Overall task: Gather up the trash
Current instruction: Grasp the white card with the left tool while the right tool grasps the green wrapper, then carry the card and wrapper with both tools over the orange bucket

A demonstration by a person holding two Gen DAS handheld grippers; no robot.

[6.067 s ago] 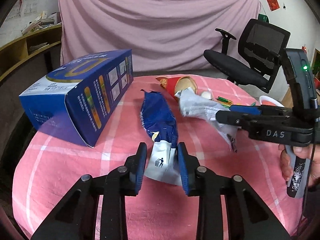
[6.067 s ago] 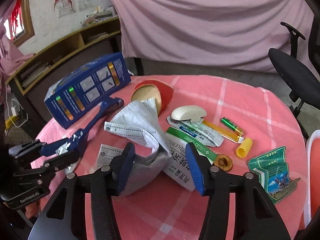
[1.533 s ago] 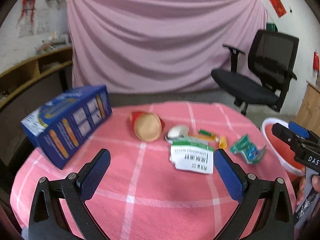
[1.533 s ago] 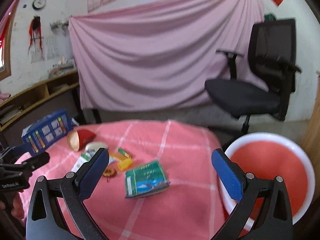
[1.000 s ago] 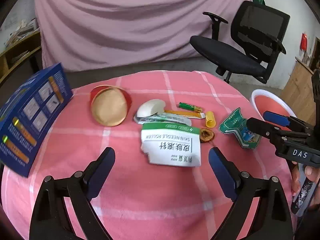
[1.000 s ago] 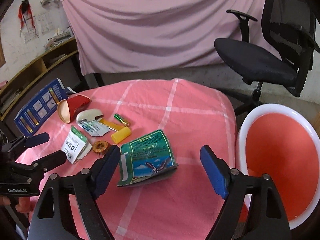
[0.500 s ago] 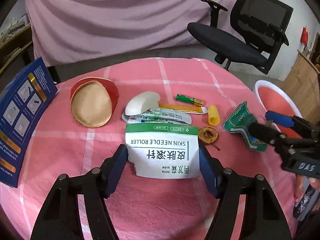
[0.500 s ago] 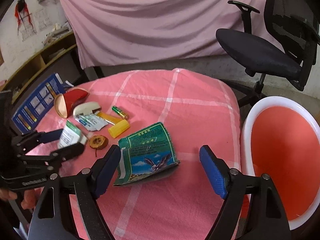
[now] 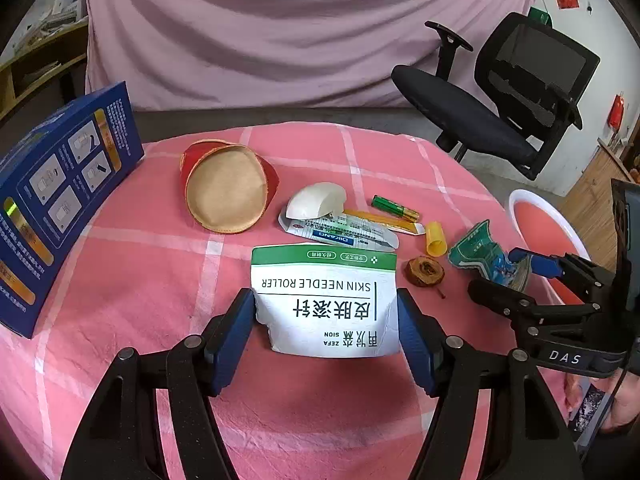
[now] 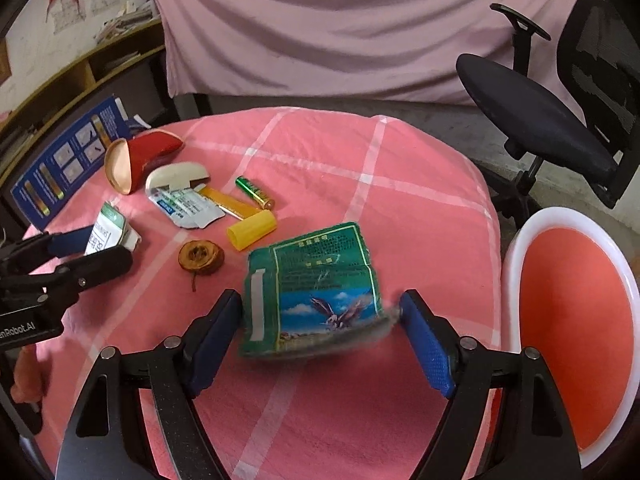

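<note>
Left wrist view: left gripper [image 9: 325, 334] fingers spread wide, straddling the near end of a white-and-green flat pouch printed SKIN NEEDLE ROLLER [image 9: 326, 302], pads just beside its edges (contact unclear). Pouch lies flat on the pink checked tablecloth [image 9: 152, 276]. Behind it: red paper cup on its side [image 9: 226, 186], green AA battery [image 9: 394, 208], yellow plastic cap [image 9: 435, 238], blue cardboard box [image 9: 60, 196] at left.

Right wrist view: right gripper [image 10: 320, 340] fingers also spread, either side of a crumpled green foil wrapper with a bird picture [image 10: 316, 292], slightly blurred. White-rimmed red round bin [image 10: 572, 316] sits beside the table at right. Round brown dried slice [image 10: 201, 258] lies near the wrapper.
</note>
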